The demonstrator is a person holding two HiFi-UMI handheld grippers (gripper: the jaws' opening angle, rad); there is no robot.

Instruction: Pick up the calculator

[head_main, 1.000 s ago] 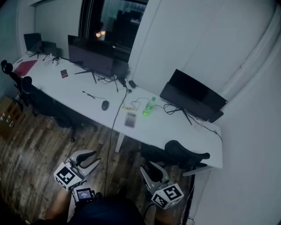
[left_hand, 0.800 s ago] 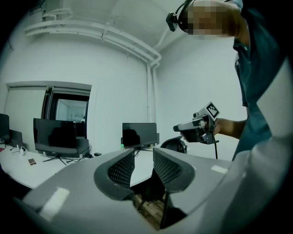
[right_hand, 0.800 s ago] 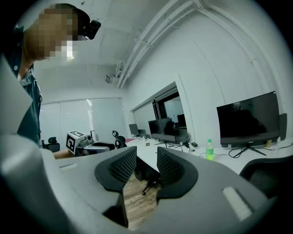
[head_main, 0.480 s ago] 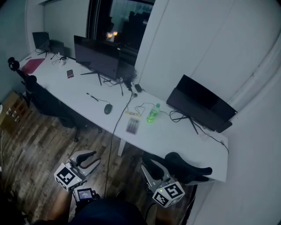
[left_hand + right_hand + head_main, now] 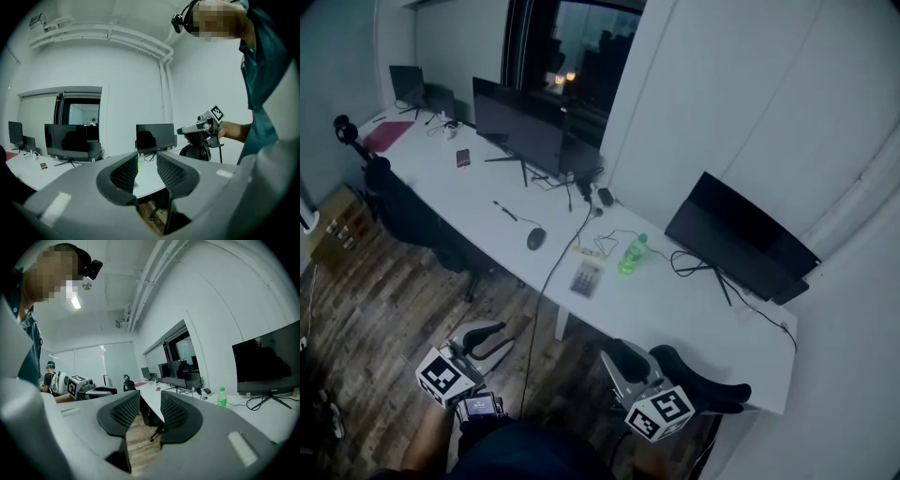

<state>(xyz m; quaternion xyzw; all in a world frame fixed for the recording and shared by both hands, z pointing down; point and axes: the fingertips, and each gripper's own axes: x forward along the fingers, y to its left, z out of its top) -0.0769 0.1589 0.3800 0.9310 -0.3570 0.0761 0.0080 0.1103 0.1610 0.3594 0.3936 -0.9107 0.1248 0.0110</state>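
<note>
Calculator: the small grey rectangular calculator (image 5: 586, 278) lies flat on the long white desk (image 5: 694, 309), near the middle of the head view. It is just left of a green plastic bottle (image 5: 631, 255) and right of a dark computer mouse (image 5: 535, 238). Nothing touches it.
Progress: by my reading no step is done; the approach, the grip and the lift are all left.
Grippers' place: both sit at the bottom of the head view, over the wooden plank floor (image 5: 384, 309), well apart from the calculator.
Left gripper (image 5: 504, 336): pads drawn almost together, nothing between them.
Right gripper (image 5: 622, 354): pads a narrow gap apart, empty; only floor shows through.
In the way: a black office chair (image 5: 703, 384) stands just beside the right gripper, at the desk's near edge.
Hard to make out: the room is dim, so the calculator's keys and display cannot be told. Neither gripper view shows the calculator clearly, and the desk's left end is small and murky.
</note>
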